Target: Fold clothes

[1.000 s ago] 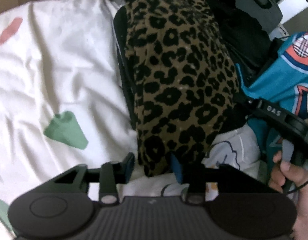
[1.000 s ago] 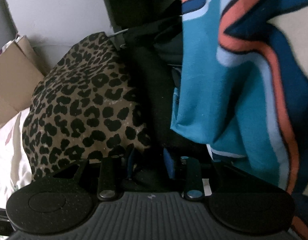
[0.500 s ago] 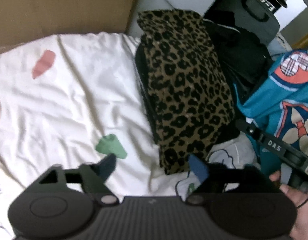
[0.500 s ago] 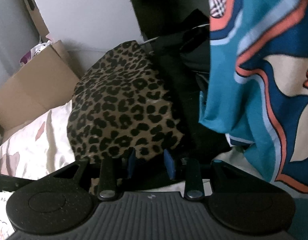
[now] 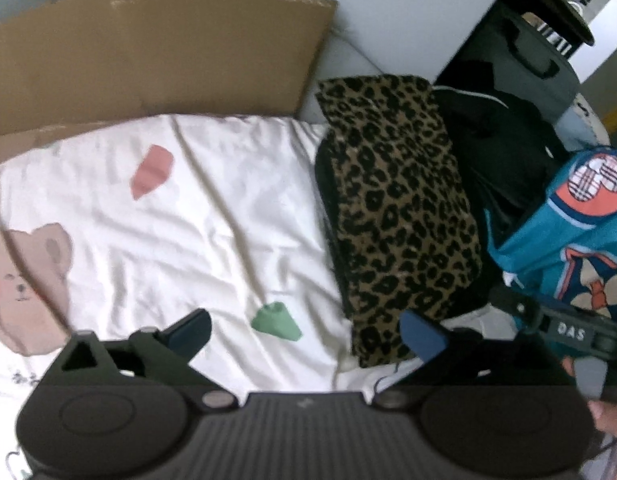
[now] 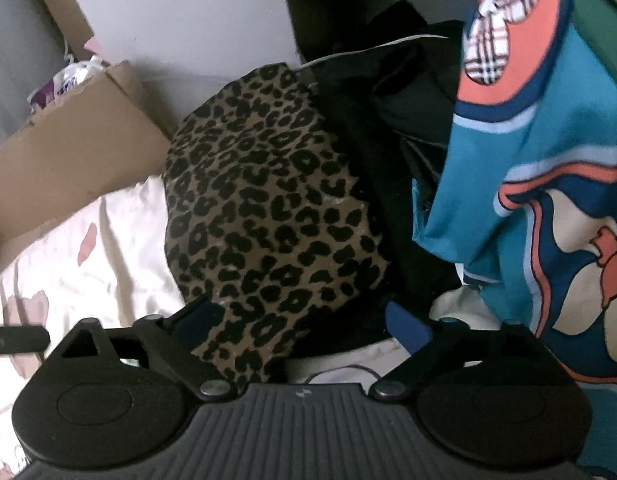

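My left tool (image 5: 304,330) hangs with its jaws spread wide and nothing between them, over a white bedsheet (image 5: 212,216) printed with a bear and small pink and green shapes. Only this view shows that sheet broadly, the long cardboard flap (image 5: 148,48) behind it, and my right hand (image 5: 606,412) at the lower right edge, gripping the handle of the other tool. The right wrist view instead brings me close over the folded leopard-print garment (image 6: 268,216), and my right tool (image 6: 302,322) is wide open too, empty, its left finger (image 6: 200,316) over the near edge of that print and its right finger over dark cloth. The garment lies on the bed as a neat long rectangle, tan with black spots, resting on a black piece whose edge shows along its left side (image 5: 328,208). Just to its right is a heap of black clothes (image 5: 504,160). A teal shirt (image 6: 548,184) with orange, navy and cream shapes and a plaid patch hangs at the right, filling much of the right wrist view but only a corner of the left one.
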